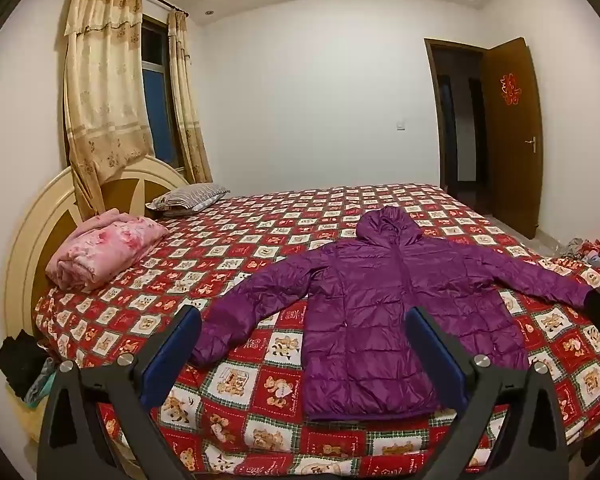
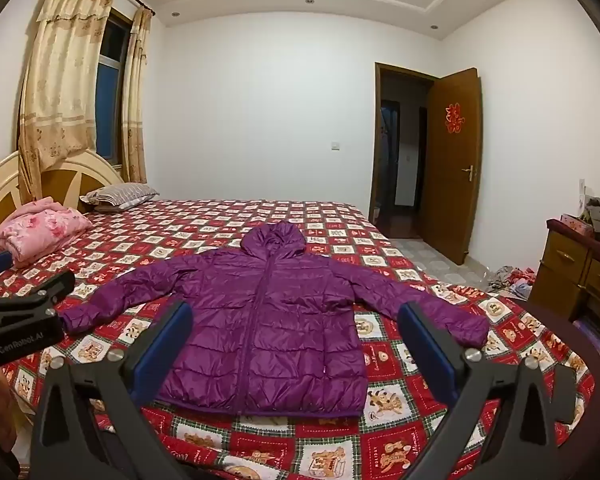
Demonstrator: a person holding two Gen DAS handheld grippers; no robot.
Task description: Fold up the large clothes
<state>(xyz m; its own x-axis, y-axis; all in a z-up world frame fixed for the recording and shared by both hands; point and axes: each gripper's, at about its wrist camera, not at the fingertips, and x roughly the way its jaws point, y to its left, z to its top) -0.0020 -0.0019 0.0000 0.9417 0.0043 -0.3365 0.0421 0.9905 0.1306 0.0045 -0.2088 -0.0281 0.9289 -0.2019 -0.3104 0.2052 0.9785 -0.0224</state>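
Observation:
A purple hooded puffer jacket (image 1: 380, 312) (image 2: 268, 320) lies flat and face up on the bed, zipped, hood toward the far side, both sleeves spread out to the sides. My left gripper (image 1: 304, 320) hovers open above the near edge of the bed, over the jacket's left sleeve and left half, touching nothing. My right gripper (image 2: 296, 316) is also open, held above the jacket's hem with the body of the jacket seen between its blue pads. The left gripper's body (image 2: 24, 320) shows at the left edge of the right wrist view.
The bed (image 1: 260, 432) carries a red checked cover with bear prints. A folded pink blanket (image 1: 104, 252) and a striped pillow (image 1: 188, 198) lie by the headboard. A wooden dresser (image 2: 580, 276) stands at the right, with clothes on the floor (image 2: 512, 278) near the open door (image 2: 452, 176).

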